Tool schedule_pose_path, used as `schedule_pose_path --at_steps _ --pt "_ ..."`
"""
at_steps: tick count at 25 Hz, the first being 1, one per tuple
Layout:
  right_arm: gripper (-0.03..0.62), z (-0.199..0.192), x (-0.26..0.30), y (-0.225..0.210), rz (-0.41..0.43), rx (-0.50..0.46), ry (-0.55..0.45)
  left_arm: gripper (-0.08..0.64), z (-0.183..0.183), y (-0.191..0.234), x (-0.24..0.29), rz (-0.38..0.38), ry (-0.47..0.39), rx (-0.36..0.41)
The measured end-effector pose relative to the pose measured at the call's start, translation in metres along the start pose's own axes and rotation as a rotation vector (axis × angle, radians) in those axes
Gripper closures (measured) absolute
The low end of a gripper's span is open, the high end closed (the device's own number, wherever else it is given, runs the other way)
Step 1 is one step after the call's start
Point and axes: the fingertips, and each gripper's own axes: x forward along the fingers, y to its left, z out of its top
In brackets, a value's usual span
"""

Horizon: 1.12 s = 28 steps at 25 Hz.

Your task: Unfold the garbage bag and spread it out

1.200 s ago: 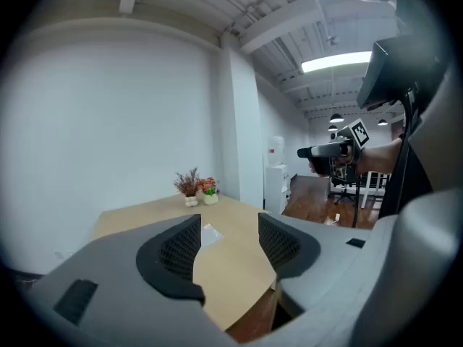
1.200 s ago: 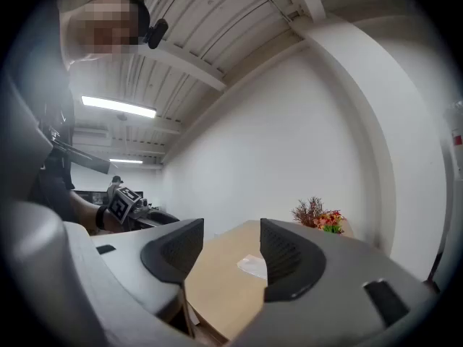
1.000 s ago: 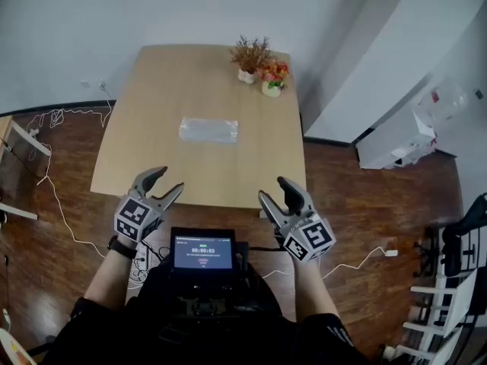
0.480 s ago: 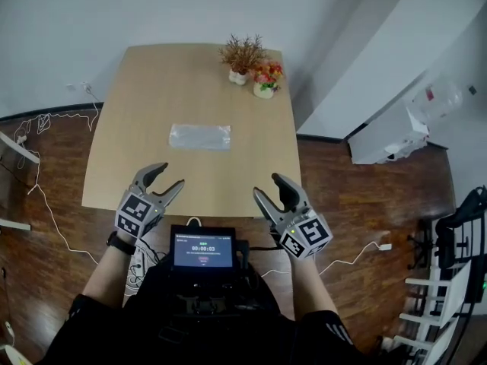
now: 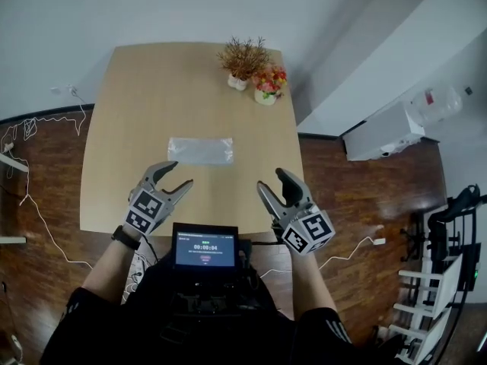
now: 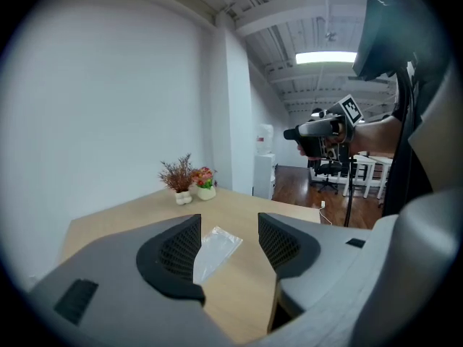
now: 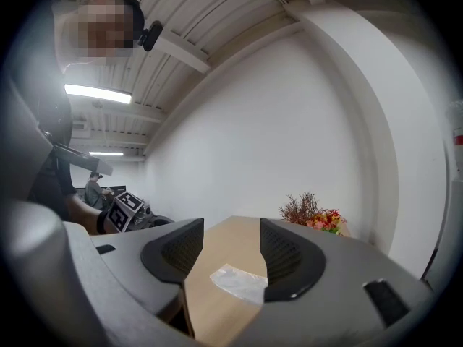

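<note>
Table [image 5: 137, 105] on wood floor [image 5: 342, 196] bears garbage bag [image 5: 201, 150].

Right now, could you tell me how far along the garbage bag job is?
Nothing looks done: the garbage bag lies folded flat on the table. Nothing is in hand; the left gripper and right gripper hover open, short of it. Gripping, unfolding and spreading are all left.

Open left hand-held gripper [image 6: 230, 248] over a wooden bench [image 6: 289, 219]; folded garbage bag [image 6: 214, 250] lies flat ahead between its jaws
</note>
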Motion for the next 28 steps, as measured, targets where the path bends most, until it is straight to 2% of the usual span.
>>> schedule_pose_path --at_steps 4,10,12,16,22,28 --pt "0.328 0.005 0.025 -0.014 -0.032 -0.004 -0.003 0.314 0.005 0.024 0.02 -0.038 -0.002 0.029" --pt "0.328 0.004 0.052 -0.033 -0.03 0.009 0.014 0.314 0.009 0.04 0.041 -0.052 0.008 0.01" --pt "0.328 -0.001 0.062 -0.04 -0.021 0.022 0.025 0.321 0.005 0.045 0.051 -0.047 0.019 -0.009" --pt "0.328 -0.01 0.079 -0.053 0.006 0.038 0.052 0.337 -0.007 0.049 0.07 -0.047 0.042 -0.096" --pt "0.328 -0.031 0.106 -0.071 0.046 0.074 0.095 0.341 -0.032 0.046 0.117 -0.087 0.157 -0.108" --pt "0.328 -0.054 0.125 -0.086 0.065 0.096 0.145 0.37 -0.07 0.024 0.181 -0.157 0.309 -0.013"
